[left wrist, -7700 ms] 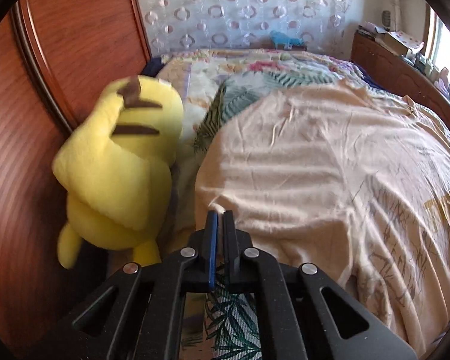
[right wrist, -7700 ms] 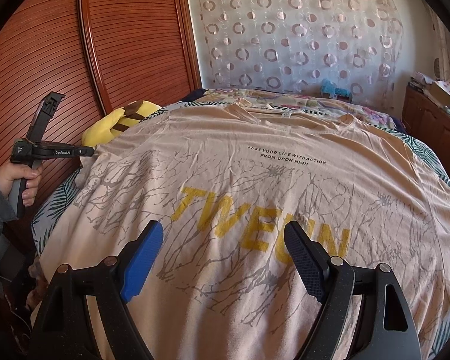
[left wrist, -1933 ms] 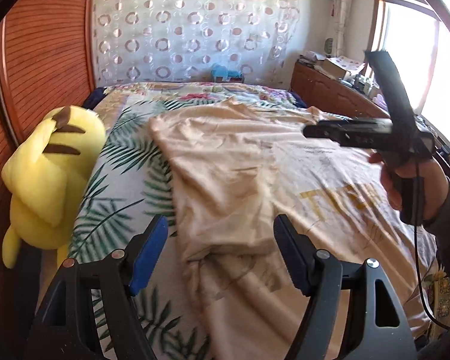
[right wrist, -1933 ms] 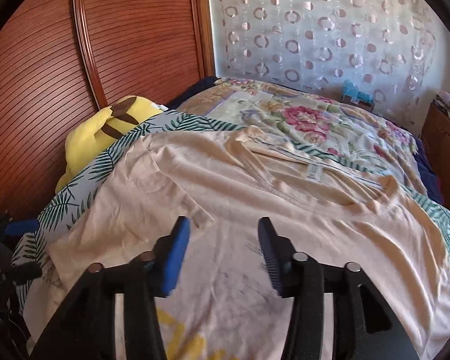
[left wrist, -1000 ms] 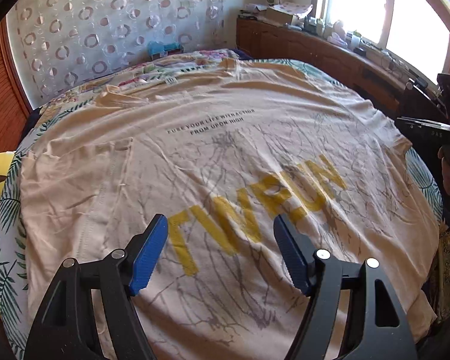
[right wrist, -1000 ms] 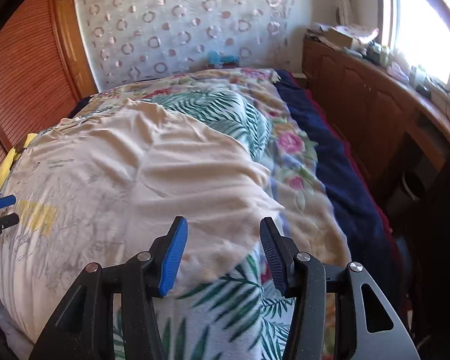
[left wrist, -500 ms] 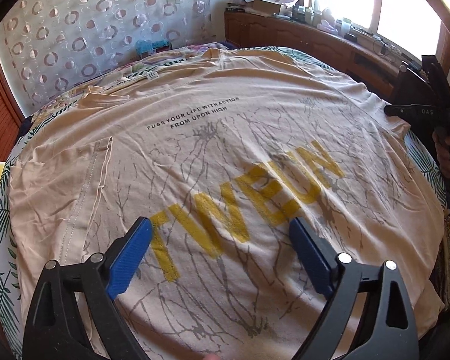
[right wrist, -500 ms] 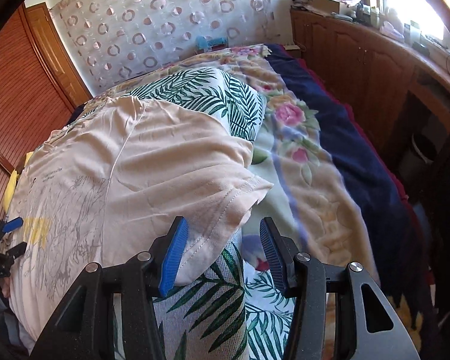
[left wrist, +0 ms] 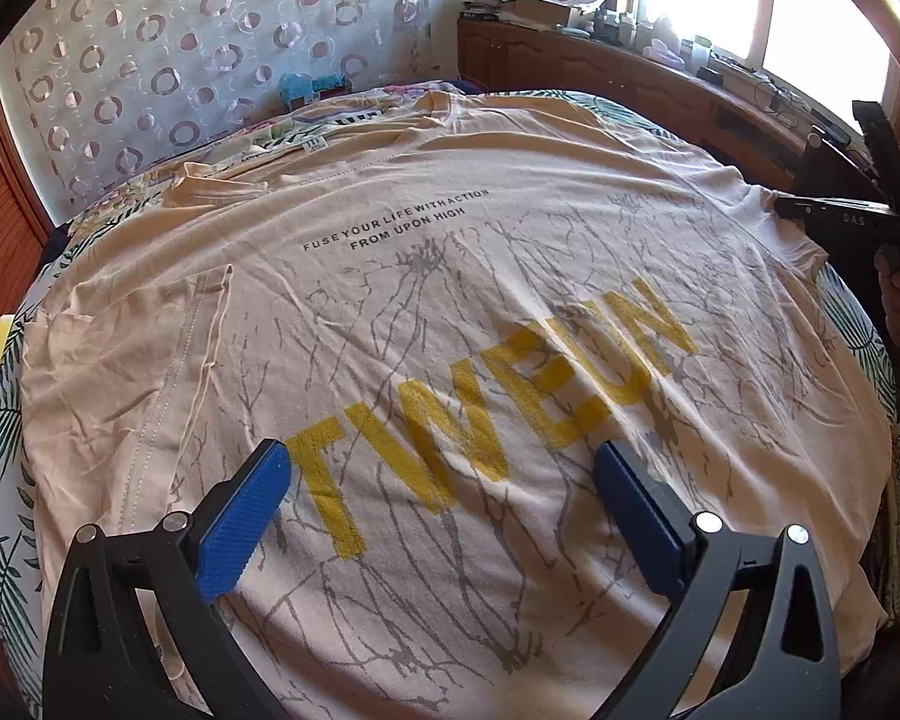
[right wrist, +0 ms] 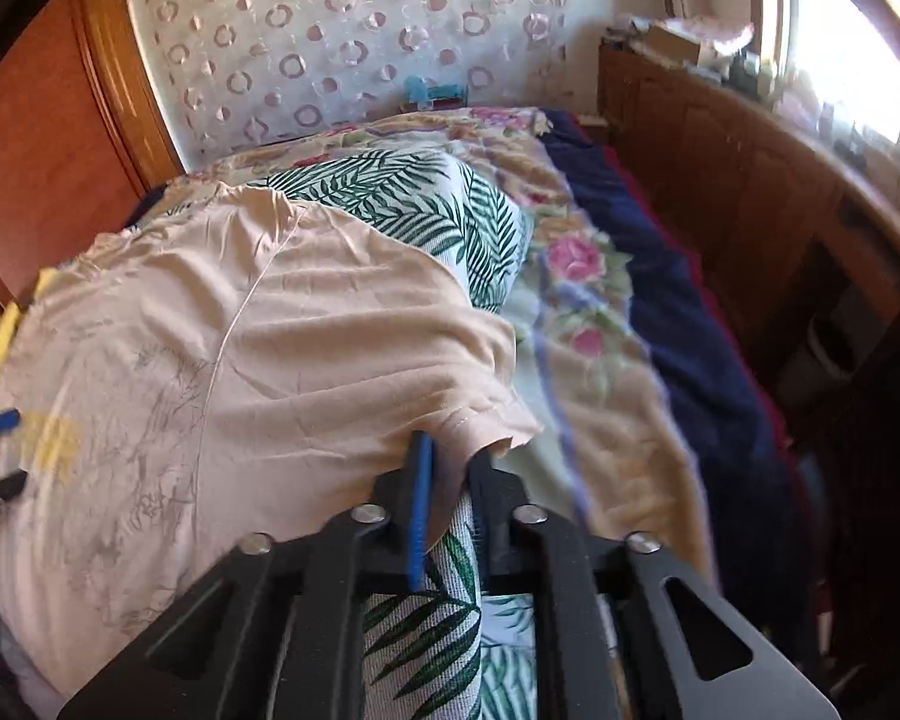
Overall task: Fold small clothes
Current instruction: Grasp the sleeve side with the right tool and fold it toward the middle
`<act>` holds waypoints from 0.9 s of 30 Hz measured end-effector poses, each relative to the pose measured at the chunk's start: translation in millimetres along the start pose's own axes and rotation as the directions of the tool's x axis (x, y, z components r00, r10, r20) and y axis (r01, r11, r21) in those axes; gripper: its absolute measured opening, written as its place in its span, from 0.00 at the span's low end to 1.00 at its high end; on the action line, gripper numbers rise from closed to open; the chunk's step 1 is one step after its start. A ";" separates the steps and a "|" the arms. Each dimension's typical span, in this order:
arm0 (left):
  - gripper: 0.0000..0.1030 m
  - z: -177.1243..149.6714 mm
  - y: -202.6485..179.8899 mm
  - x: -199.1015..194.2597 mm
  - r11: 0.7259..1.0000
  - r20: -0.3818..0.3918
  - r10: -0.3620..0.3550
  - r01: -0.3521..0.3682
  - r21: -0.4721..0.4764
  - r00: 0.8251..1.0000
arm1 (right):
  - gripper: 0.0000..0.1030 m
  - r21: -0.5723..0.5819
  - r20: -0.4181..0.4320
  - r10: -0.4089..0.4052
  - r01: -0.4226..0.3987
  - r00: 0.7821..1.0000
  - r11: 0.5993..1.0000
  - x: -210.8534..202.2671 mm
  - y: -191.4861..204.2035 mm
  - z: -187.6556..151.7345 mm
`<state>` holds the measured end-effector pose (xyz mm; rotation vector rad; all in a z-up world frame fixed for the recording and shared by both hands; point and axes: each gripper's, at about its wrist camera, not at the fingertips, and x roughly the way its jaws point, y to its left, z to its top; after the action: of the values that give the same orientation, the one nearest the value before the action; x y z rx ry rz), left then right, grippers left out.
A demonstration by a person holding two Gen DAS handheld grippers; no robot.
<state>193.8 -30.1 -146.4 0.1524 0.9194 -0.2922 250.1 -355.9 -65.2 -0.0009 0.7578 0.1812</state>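
T-shirt (left wrist: 450,312) sleeve (right wrist: 474,414) pinched by right gripper (right wrist: 447,462); left gripper (left wrist: 438,480) just spread wide above it

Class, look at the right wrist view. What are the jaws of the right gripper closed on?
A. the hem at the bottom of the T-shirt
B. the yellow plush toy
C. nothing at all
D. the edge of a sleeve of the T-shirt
D: the right gripper has its jaws pinched together on the sleeve edge of the T-shirt.
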 end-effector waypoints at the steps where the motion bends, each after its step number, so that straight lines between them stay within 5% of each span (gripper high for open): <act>1: 0.98 -0.4 1.2 -2.6 1.000 0.013 0.003 -0.002 -0.007 1.000 | 0.04 -0.019 0.019 -0.021 0.022 1.000 1.000 -4.2 3.7 1.2; 6: 0.98 0.6 5.6 -35.2 1.000 0.140 0.005 -0.001 -0.026 0.990 | 0.03 -0.070 0.130 -0.025 0.035 0.991 0.997 -33.4 21.8 12.3; 16: 0.98 -5.7 0.1 -81.9 0.996 0.236 -0.059 0.071 -0.044 0.970 | 0.03 -0.295 0.208 0.252 -0.185 0.945 0.937 -75.1 126.5 24.6; 19: 0.98 -9.6 -1.7 -85.8 0.995 0.253 -0.067 0.083 -0.053 0.965 | 0.22 -0.330 0.192 0.271 -0.198 0.943 0.923 -75.2 139.5 21.7; 21: 0.98 -12.2 -1.3 -87.1 0.994 0.254 -0.075 0.093 -0.059 0.964 | 0.50 -0.319 0.208 0.259 -0.185 0.943 0.929 -71.5 132.4 23.0; 27: 0.98 -18.4 0.0 -87.7 0.992 0.263 -0.071 0.095 -0.080 0.962 | 0.50 -0.222 0.152 0.188 -0.152 0.970 0.963 -49.8 104.4 24.6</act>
<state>129.8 -9.4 -87.2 -0.0106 0.6784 -0.3381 214.4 -259.6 -6.5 -0.1181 0.5633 0.4201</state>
